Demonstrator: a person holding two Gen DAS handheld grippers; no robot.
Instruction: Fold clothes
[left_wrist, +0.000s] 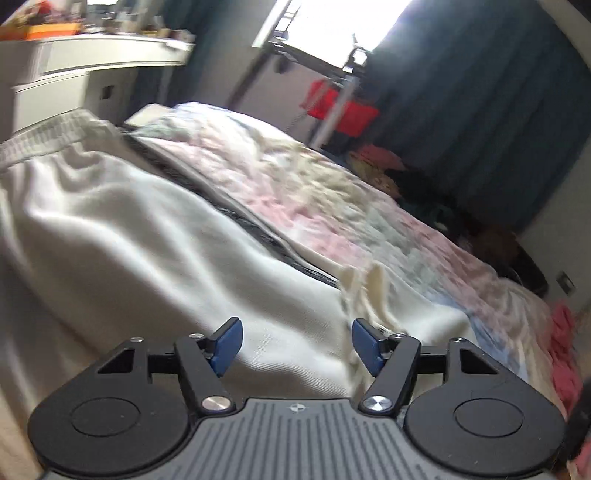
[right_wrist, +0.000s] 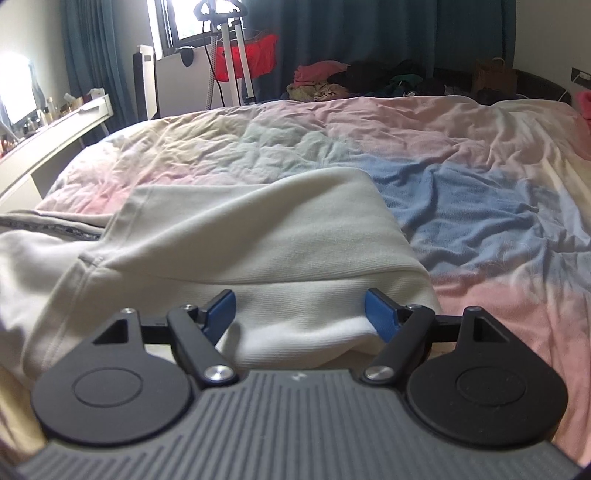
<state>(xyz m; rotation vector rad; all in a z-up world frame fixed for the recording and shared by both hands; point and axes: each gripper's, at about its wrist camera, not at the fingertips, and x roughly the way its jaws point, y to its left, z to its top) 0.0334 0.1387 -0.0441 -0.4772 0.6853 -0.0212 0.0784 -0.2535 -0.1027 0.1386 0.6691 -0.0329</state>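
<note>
A cream-white garment (left_wrist: 147, 236) lies spread on the bed, its elastic waistband (left_wrist: 40, 136) at the upper left and a dark side stripe (left_wrist: 236, 218) running along its far edge. My left gripper (left_wrist: 297, 345) hovers just above this cloth, open, with nothing between its blue pads (left_wrist: 227, 345). In the right wrist view the same garment (right_wrist: 258, 236) lies folded over on itself, with a fold edge running across it. My right gripper (right_wrist: 300, 314) stands open over the near end of the fold, its pads (right_wrist: 380, 317) clear of the cloth.
The bed carries a pastel pink, blue and cream blanket (right_wrist: 461, 192). A pile of clothes (right_wrist: 354, 79) sits at the far side of the bed. A white desk (right_wrist: 55, 136) stands to the left, and a clothes steamer stand (right_wrist: 232, 51) with a red garment stands by the window.
</note>
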